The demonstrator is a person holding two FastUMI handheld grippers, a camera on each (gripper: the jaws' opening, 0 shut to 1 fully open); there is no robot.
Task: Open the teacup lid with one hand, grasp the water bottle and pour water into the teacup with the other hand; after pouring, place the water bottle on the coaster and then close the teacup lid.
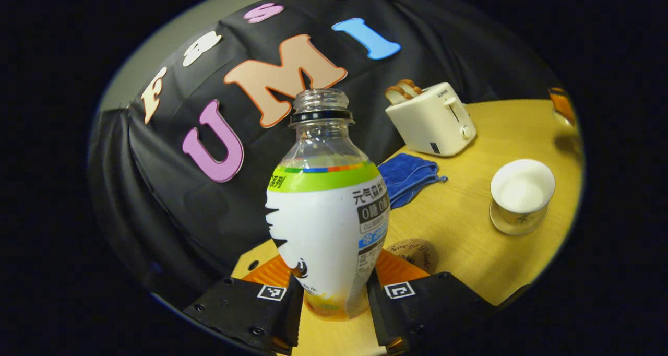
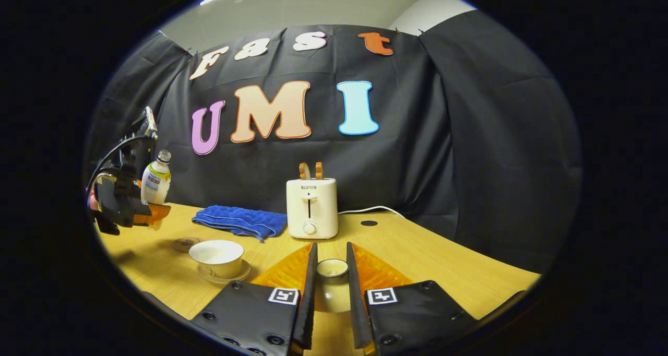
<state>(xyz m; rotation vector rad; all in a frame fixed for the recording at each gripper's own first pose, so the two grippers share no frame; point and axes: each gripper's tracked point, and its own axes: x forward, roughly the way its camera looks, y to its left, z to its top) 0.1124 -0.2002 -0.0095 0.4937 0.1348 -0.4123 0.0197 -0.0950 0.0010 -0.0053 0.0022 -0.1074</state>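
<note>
My left gripper point(image 1: 334, 293) is shut on a clear, uncapped water bottle point(image 1: 327, 210) with a white and green label, held upright. To its right the white teacup point(image 1: 522, 191) stands open on its saucer. The brown coaster point(image 1: 416, 253) lies just past my finger. In the right gripper view, my right gripper point(image 2: 331, 257) is shut on the teacup lid point(image 2: 332, 288), low over the table. The teacup point(image 2: 216, 257) sits to its left, the coaster point(image 2: 187, 242) beyond that. The left gripper point(image 2: 130, 204) holds the bottle point(image 2: 155, 181) above the table's left end.
A white toaster point(image 2: 312, 207) with two slices of toast stands at the back of the wooden table point(image 2: 417, 262). A blue cloth point(image 2: 240, 221) lies folded to its left. A white cable and a round hole point(image 2: 369, 223) sit behind on the right.
</note>
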